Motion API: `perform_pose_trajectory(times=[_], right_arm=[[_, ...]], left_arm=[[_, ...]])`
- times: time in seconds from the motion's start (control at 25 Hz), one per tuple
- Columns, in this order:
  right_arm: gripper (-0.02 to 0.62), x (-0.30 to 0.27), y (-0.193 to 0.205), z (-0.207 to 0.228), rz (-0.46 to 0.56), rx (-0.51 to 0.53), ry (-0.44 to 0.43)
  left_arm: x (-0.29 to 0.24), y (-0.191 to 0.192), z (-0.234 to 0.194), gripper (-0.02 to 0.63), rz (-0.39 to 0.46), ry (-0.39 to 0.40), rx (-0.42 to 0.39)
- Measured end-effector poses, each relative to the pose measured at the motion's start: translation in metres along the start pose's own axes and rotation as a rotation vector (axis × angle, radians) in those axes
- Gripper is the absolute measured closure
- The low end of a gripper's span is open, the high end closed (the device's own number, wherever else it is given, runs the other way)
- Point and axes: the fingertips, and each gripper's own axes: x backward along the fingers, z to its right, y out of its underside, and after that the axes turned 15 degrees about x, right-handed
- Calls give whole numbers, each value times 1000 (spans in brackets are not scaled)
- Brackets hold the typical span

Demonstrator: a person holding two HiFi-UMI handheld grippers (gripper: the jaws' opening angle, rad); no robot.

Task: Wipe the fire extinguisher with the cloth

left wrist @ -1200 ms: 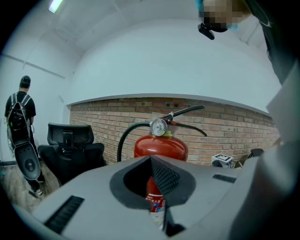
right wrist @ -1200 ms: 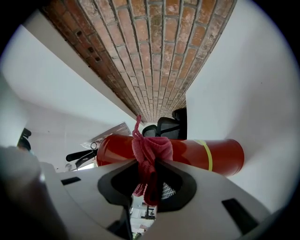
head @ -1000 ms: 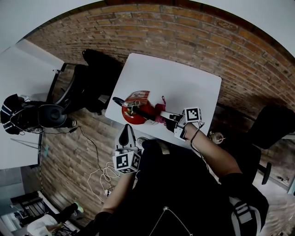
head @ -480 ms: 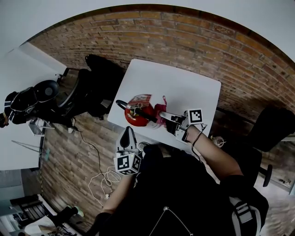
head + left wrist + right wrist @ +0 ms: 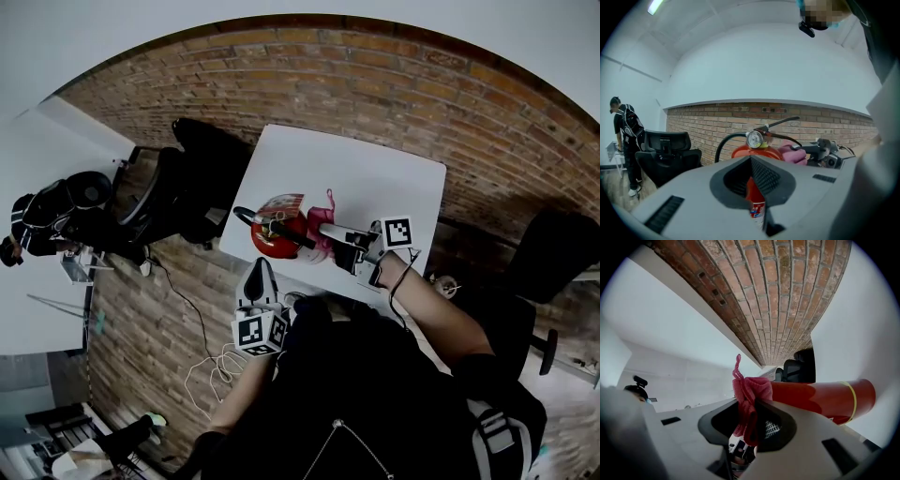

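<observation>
A red fire extinguisher (image 5: 275,234) stands on the white table (image 5: 375,178) near its front edge, with a black hose and handle on top. My right gripper (image 5: 339,236) is shut on a pink cloth (image 5: 323,232) pressed against the extinguisher's side. In the right gripper view the cloth (image 5: 749,397) bunches between the jaws and touches the red cylinder (image 5: 820,399). My left gripper (image 5: 255,277) hangs just off the table's edge, shut and holding nothing. Its view faces the extinguisher (image 5: 757,152), whose gauge (image 5: 753,139) and the cloth (image 5: 792,153) show beyond the jaws.
Black office chairs (image 5: 197,164) stand left of the table and another (image 5: 553,253) at the right. Cables (image 5: 211,361) lie on the brick-patterned floor. A person (image 5: 42,220) stands by a second white table (image 5: 37,150) at far left.
My right gripper keeps the cloth against the extinguisher and has shifted only slightly. The left gripper has barely moved. The person at far left has changed position.
</observation>
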Motion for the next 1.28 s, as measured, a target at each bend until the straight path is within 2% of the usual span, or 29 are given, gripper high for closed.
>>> perform_pose_trajectory(times=[0.12,0.2,0.28,0.36,0.52,0.64,0.8,0.88,1.04,1.28], right_arm=[[492,0,-5,-11,33,4,-48],[492,0,-12,-23,62,43,-88],[492,2,-17,-27,79,93,-90],[492,10,-23,-22,113,95,-67],[492,39,-19,4,206,98,38],[492,61,3,41,233,89,141],[492,91,42,93,279,49,255],[492,104,63,120,286,31,317],[492,118,108,164,293,-20,440],[492,113,143,220,268,-25,540]], left_arm=[[1,-9,0,575,12,-2,-4],[0,-17,2,575,26,8,-11],[-1,-25,3,575,40,26,-22],[-5,-30,5,577,43,49,-30],[-11,-34,8,575,7,121,-54],[-20,-36,4,575,-10,167,-69],[-26,-25,0,575,-82,222,-79],[-25,-21,2,575,-113,266,-113],[-25,-17,-4,577,-170,321,-131],[-27,-14,-8,575,-194,377,-156]])
